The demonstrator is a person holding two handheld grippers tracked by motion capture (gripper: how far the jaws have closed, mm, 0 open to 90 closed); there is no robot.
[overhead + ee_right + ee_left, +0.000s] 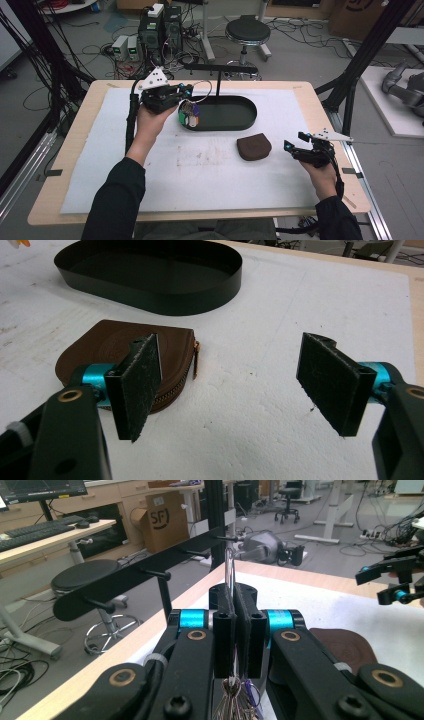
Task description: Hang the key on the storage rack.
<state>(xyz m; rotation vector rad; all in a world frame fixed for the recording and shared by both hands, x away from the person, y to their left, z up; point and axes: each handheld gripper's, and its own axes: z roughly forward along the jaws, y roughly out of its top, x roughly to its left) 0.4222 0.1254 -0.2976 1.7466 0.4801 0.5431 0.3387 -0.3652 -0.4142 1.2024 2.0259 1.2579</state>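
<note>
One key ring [202, 90] sits pinched in the left hand-held gripper [186, 91]

We take the tray [235, 120] as landmark: keys [189, 118] hang over its left end, held by the left gripper [186, 91]; pouch [254, 147] lies just in front, to the right; rack [220, 67] stands behind; right gripper [289, 146] sits farther right, past the pouch.

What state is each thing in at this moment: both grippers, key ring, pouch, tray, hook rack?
Left gripper: shut on the key ring, lifted over the tray's left end.
Right gripper: open, holding nothing.
Key ring: pinched, keys dangling below.
Brown pouch: zipped shut, lying flat on the mat.
Black tray: upright.
Hook rack: pegs bare.
</note>
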